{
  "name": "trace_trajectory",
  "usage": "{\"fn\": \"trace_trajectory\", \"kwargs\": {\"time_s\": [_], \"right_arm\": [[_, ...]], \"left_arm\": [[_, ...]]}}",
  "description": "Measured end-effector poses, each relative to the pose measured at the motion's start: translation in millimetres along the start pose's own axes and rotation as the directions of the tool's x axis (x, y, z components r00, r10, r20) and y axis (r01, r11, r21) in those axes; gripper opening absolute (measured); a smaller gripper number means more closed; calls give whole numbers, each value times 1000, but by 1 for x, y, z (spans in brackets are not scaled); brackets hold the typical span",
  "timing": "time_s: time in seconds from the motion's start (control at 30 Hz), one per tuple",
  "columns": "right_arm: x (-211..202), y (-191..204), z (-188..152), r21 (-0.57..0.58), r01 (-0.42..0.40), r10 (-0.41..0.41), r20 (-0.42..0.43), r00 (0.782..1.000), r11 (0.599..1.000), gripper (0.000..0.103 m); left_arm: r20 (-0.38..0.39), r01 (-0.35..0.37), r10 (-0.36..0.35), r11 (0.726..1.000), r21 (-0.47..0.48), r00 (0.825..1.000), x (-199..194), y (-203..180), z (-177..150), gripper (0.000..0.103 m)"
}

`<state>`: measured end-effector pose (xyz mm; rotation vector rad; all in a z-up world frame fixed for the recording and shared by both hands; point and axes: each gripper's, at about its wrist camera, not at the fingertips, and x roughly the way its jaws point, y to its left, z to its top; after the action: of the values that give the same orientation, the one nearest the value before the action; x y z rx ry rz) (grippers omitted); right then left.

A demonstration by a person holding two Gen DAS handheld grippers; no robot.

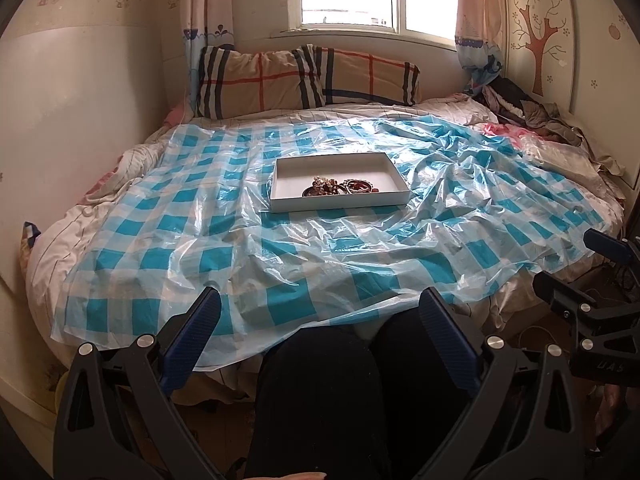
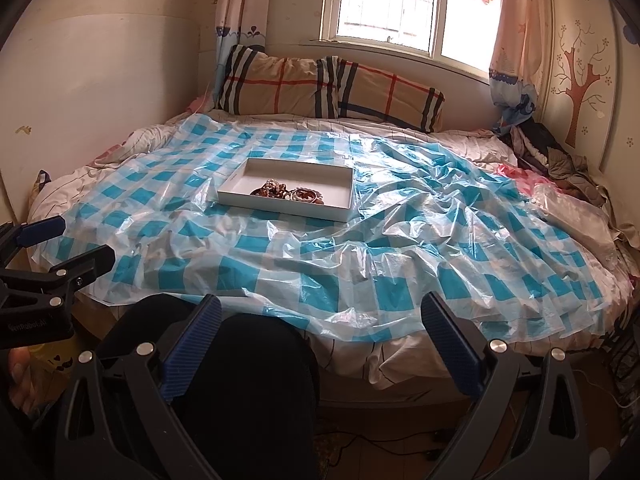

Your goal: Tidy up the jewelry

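Observation:
A shallow white tray (image 1: 288, 168) lies on the blue-checked plastic sheet (image 1: 180, 248) in the middle of the bed. A pile of beaded bracelets and rings (image 1: 340, 188) rests in its near part. The tray (image 2: 256, 170) and the jewelry (image 2: 286, 193) also show in the right wrist view. My left gripper (image 1: 320, 320) is open and empty, held over the person's dark-trousered knees, well short of the tray. My right gripper (image 2: 320, 324) is open and empty, likewise back at the bed's near edge. Each gripper shows at the side of the other's view.
Two plaid pillows (image 1: 304, 76) lie against the wall under the window. A heap of clothes (image 1: 532, 112) and crumpled clear plastic (image 2: 576, 216) sit at the bed's right side. The person's knees (image 1: 320, 380) are at the near edge. Cables lie on the floor (image 2: 380, 440).

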<state>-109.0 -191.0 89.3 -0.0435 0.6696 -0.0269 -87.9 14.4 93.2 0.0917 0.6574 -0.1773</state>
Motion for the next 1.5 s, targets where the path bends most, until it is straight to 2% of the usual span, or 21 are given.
{"fn": "trace_trajectory", "kwargs": {"time_s": [0.6, 1.3, 1.4, 1.5], "right_arm": [[6, 7, -3, -5, -19, 19, -25, 1000, 1000, 96], [26, 22, -8, -27, -36, 34, -63, 997, 999, 96], [25, 23, -8, -26, -37, 35, -64, 997, 999, 96], [27, 23, -9, -23, -39, 38, -65, 997, 999, 96]], "left_arm": [[-3, -23, 23, 999, 24, 1000, -5, -5, 1, 95], [-44, -28, 28, 1000, 11, 999, 17, 2, -2, 95], [-50, -7, 7, 1000, -1, 999, 18, 2, -3, 95], [-24, 88, -89, 994, -58, 996, 13, 10, -4, 95]]}}
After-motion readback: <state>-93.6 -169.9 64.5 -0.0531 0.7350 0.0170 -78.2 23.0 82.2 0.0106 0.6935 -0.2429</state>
